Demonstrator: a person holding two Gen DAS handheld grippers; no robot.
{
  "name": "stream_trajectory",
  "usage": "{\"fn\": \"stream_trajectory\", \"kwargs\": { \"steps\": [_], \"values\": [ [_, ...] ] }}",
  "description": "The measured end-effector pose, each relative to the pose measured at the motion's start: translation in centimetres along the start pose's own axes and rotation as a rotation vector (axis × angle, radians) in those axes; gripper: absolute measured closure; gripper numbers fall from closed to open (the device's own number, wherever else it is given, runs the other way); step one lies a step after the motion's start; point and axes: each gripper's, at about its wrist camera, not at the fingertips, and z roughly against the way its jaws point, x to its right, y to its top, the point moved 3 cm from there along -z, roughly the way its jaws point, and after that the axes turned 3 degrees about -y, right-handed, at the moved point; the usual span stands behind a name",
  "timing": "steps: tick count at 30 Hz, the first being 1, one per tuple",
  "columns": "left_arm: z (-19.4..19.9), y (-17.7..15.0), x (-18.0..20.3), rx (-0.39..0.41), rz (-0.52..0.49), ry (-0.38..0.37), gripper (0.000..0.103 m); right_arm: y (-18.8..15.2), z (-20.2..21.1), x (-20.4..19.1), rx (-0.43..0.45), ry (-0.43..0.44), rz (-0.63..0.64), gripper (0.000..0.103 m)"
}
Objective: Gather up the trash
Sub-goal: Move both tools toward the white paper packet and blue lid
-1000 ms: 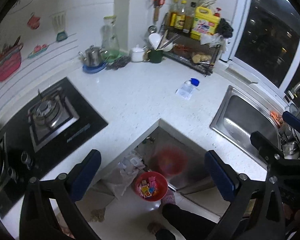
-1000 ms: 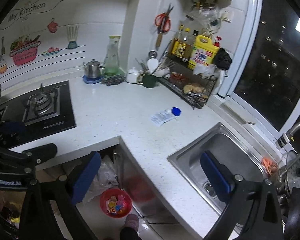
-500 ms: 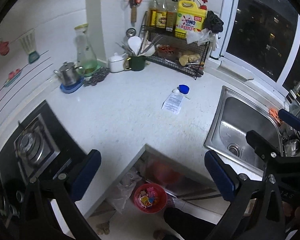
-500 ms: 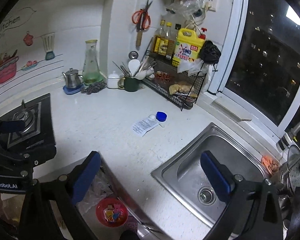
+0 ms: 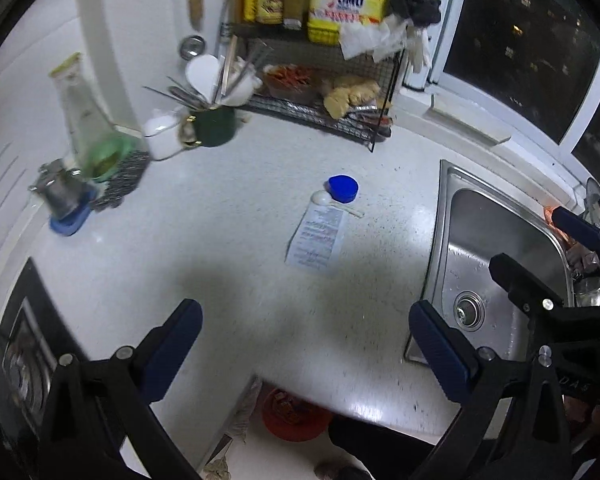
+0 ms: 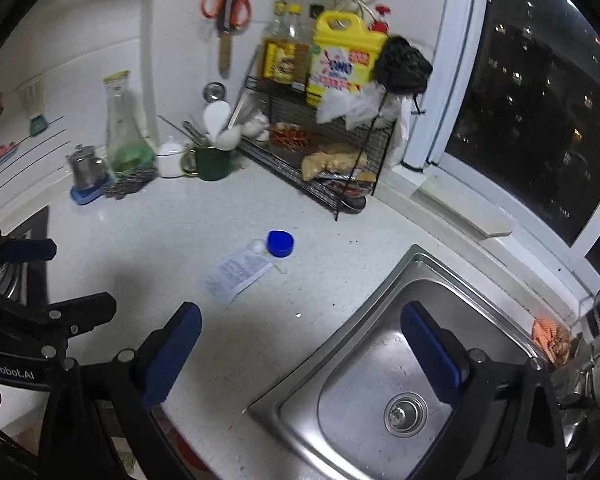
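Paper slip (image 5: 317, 236) flat on counter (image 5: 220, 240), beyond spread jaws, untouched.

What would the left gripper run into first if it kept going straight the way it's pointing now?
Probably bare countertop: the open left gripper points at the empty white stretch just short of the paper slip. Depth is unclear, so it might reach the slip's near edge.

Counter edge hides part of the red bin (image 5: 292, 420); paper's (image 5: 317, 236) print unreadable.

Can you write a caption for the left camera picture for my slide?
Open left gripper above a white counter, facing a paper slip, blue cap and white scoop.
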Motion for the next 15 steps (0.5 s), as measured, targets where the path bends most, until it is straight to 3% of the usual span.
{"fn": "stream_trajectory", "kwargs": {
  "steps": [9, 15],
  "values": [
    [-8.8, 3.5, 0.7, -0.150, -0.062, -0.044, 0.000, 0.6, -6.3, 2.4, -0.117, -0.015, -0.024, 0.003],
    [-14.7, 4.1, 0.9, -0.249, -0.089, -0.070, 0.000, -0.3, -10.2, 3.2, -0.215, -0.015, -0.045, 0.003]
  ]
}}
